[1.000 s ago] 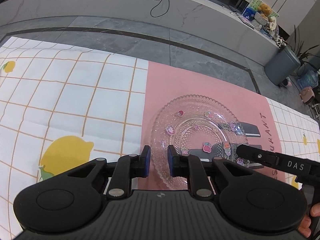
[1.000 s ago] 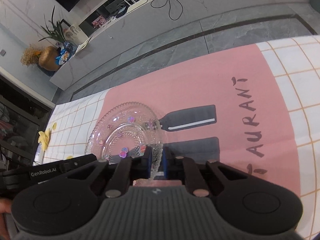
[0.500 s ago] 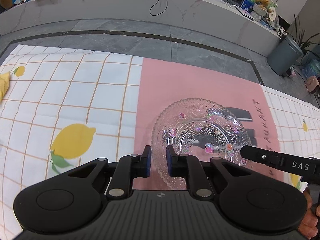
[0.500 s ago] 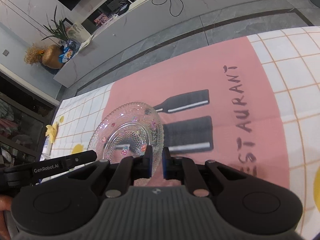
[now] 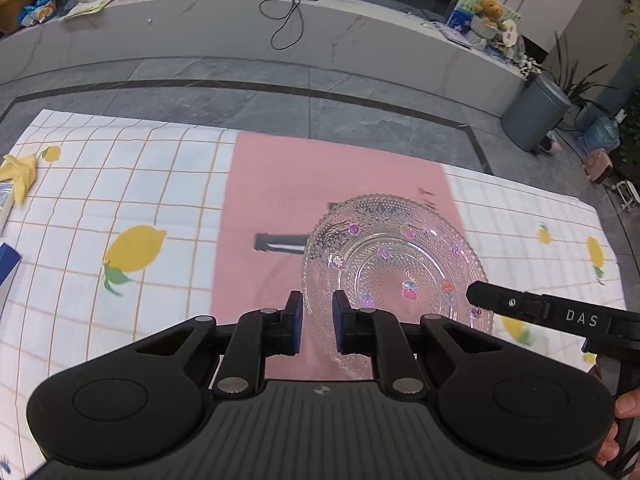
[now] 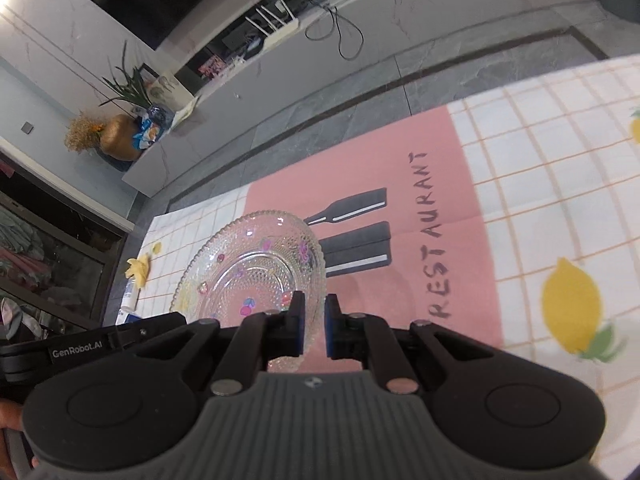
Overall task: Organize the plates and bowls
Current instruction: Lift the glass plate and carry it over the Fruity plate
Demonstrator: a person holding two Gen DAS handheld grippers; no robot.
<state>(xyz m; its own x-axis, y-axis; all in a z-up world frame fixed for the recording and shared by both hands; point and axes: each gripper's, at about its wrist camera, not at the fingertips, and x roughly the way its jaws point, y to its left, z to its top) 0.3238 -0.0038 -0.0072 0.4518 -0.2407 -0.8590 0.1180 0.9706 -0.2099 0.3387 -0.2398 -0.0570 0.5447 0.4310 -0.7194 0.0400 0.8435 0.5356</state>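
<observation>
A clear beaded glass plate [image 5: 394, 268] with small coloured fruit decals is held up above the pink placemat [image 5: 280, 184]. My left gripper [image 5: 316, 322] is shut on its near left rim. My right gripper [image 6: 314, 326] is shut on its right rim; the plate [image 6: 256, 268] tilts up to the left in the right wrist view. The right gripper's black finger [image 5: 520, 304] shows at the plate's right edge in the left wrist view, and the left gripper's body [image 6: 80, 348] shows low left in the right wrist view.
A lemon-print checked tablecloth [image 5: 120, 208] covers the table, with the placemat [image 6: 440, 216] marked RESTAURANT in the middle. A yellow cloth [image 5: 16, 172] and a blue box [image 5: 8, 264] lie at the left edge. Grey floor and a low ledge lie beyond.
Both grippers have lifted the plate off the placemat and carried it to the right, past the printed cutlery. The plate is tilted more.
</observation>
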